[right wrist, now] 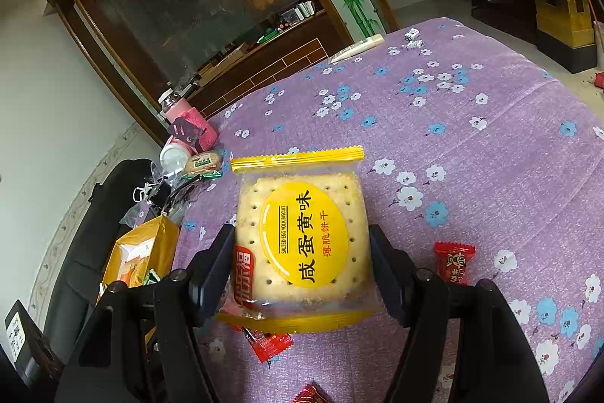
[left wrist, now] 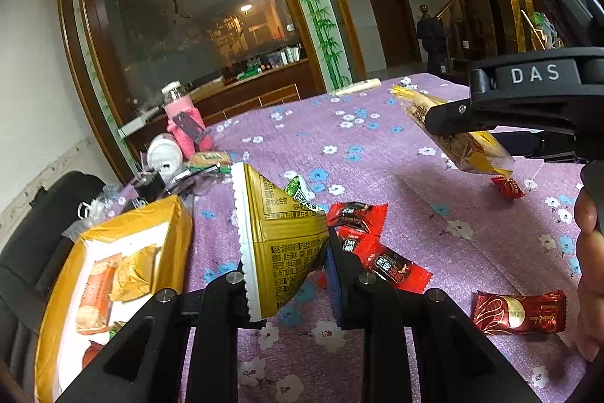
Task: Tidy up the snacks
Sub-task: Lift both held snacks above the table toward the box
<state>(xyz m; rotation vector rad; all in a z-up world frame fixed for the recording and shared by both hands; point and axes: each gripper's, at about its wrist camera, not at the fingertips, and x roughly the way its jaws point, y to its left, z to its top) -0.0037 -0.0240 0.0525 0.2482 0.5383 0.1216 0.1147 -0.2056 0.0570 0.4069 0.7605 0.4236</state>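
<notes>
The left gripper (left wrist: 288, 267) pinches a gold packet (left wrist: 279, 244), nearly closed. The right gripper (right wrist: 300, 274) clamps a biscuit pack (right wrist: 302, 240) half-wide across its flat sides. The yellow box (left wrist: 113, 274) lies near-left, closer to the left hand, likely both snacks' destination.

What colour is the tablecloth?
Purple tablecloth with blue and white flowers, seen best from the right wrist.
</notes>
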